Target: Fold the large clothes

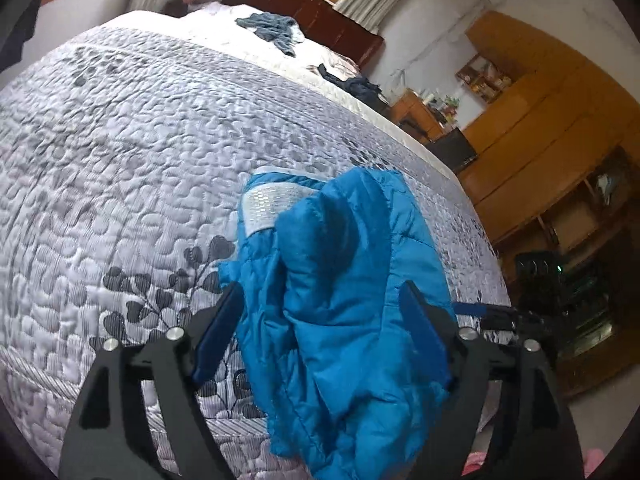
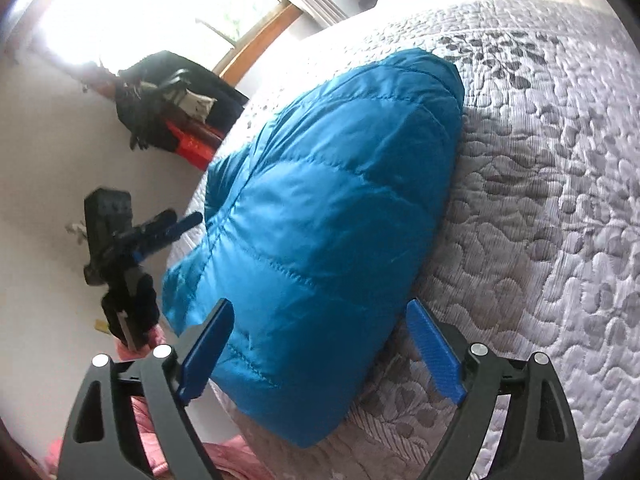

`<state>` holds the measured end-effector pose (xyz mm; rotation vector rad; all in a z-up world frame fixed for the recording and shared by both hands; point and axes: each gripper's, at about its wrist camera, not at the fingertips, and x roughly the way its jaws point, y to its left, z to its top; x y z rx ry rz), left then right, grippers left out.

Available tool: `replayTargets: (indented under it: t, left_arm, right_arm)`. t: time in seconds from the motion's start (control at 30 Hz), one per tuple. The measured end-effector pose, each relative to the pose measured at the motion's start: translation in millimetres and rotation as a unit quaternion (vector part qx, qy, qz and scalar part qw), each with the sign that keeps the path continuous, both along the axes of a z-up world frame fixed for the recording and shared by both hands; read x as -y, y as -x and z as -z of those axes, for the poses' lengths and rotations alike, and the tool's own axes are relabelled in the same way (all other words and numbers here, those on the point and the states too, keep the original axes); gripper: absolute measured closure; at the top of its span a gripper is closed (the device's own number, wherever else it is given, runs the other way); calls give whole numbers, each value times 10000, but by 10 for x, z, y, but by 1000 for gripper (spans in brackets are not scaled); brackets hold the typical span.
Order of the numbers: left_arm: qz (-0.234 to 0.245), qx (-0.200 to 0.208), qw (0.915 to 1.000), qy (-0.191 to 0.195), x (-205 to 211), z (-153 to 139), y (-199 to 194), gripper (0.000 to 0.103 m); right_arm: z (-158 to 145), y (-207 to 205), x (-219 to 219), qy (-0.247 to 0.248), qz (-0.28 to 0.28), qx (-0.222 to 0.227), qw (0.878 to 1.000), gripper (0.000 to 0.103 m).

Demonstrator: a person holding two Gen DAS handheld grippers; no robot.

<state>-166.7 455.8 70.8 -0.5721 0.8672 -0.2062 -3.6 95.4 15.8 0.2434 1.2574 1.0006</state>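
Lying folded on the quilted bed (image 2: 540, 200), the blue jacket (image 2: 320, 208) shows no readable label; both jaws gape empty.

My left gripper (image 1: 320, 336) jaws spread wide; my right gripper (image 2: 320, 348) jaws spread wide too, both angled downward, nothing clamped.

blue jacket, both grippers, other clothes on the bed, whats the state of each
blue puffer jacket: bundled up, lying at the near edge of the quilted bed
left gripper: open, jaws apart on either side of the jacket
right gripper: open, jaws straddling the jacket, not clamped
grey-blue garment: crumpled, unfolded, near the headboard
dark garment: crumpled, unfolded, at the far bed edge
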Motion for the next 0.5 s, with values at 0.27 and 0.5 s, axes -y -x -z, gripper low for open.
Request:
replayTargets:
  t: [0.27, 0.5]
  left_arm:
    - [430, -422, 9981, 129, 77, 283, -198, 18]
    - [743, -505, 9927, 800, 5, 624, -363, 13]
  right_arm:
    - [305, -248, 172, -501, 141, -514, 9973, 12]
    - [536, -305, 179, -779, 63, -737, 9942, 12]
